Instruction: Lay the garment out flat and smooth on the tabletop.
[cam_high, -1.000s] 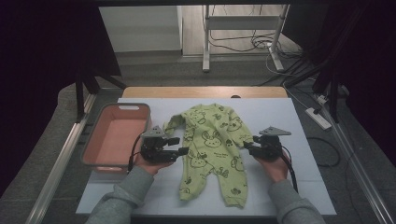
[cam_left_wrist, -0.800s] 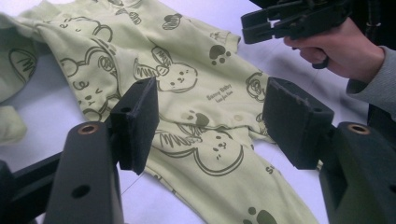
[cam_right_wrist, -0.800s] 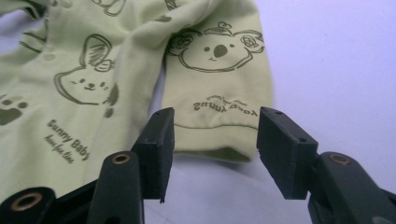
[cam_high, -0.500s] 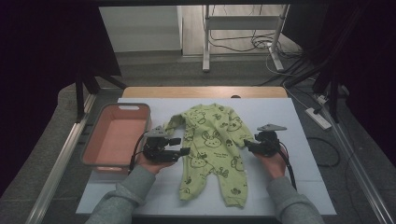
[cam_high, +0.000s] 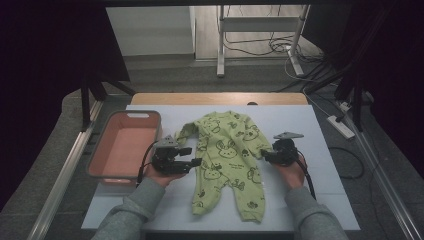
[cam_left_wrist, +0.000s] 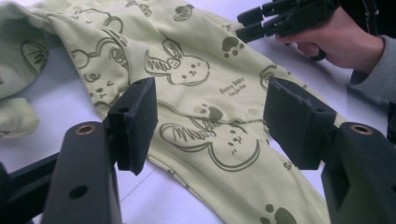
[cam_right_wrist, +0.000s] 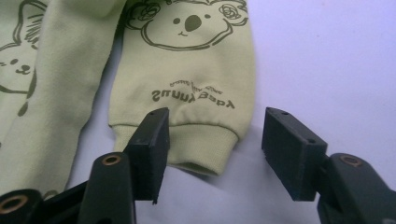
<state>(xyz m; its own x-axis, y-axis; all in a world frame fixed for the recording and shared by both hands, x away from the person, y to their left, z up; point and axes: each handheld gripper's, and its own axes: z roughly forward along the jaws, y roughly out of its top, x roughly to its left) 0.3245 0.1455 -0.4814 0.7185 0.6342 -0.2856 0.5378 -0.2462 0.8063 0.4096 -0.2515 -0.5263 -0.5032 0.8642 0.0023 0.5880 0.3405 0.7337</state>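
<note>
Right tool (cam_high: 268, 155) has slid in to the sleeve cuff (cam_right_wrist: 187, 144), jaws just widened and straddling it, nothing pinched. Left tool (cam_high: 196, 162) waits wide over the green baby suit's (cam_high: 225, 155) waist, mid-counter (cam_high: 320, 200). Bite the cuff squarely at its hem. Pink tray (cam_high: 97, 162) crowds the left; right side offers room.

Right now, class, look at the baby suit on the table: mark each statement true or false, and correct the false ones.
1. The green baby suit lies inside the pink tub. False: it lies on the white table beside the tub.
2. The right hand-held gripper is open at a sleeve cuff. True.
3. The left hand-held gripper is shut on fabric. False: it is open.
4. The suit has animal prints. True.
</note>
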